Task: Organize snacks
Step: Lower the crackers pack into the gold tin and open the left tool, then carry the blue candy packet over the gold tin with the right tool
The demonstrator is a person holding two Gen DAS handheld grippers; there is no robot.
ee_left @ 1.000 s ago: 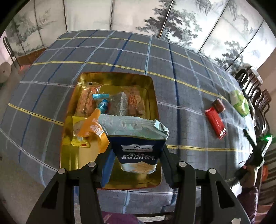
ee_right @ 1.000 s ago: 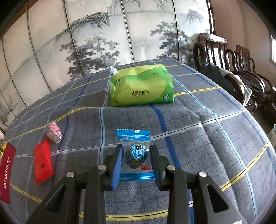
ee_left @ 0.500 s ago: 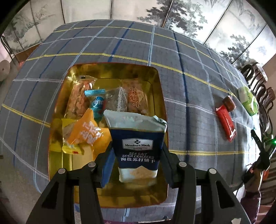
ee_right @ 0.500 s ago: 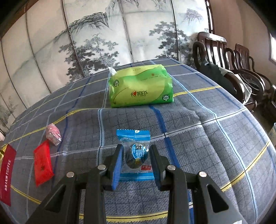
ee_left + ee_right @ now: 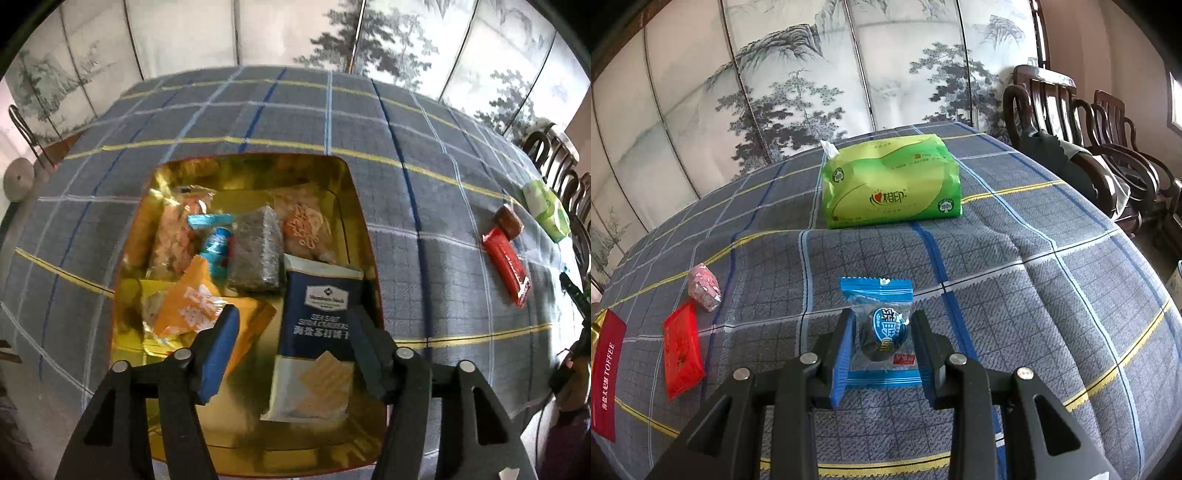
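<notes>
The gold tin below the left claw holds several wrapped snacks: an orange packet left of the claw, a dark grainy bar ahead, and a navy soda cracker pack lying between the spread fingers, the right finger at its edge, the left finger clear of it. The right claw is closed on a blue-wrapped snack over the plaid worktop; a green tissue pack lies well ahead, a red packet to its left.
</notes>
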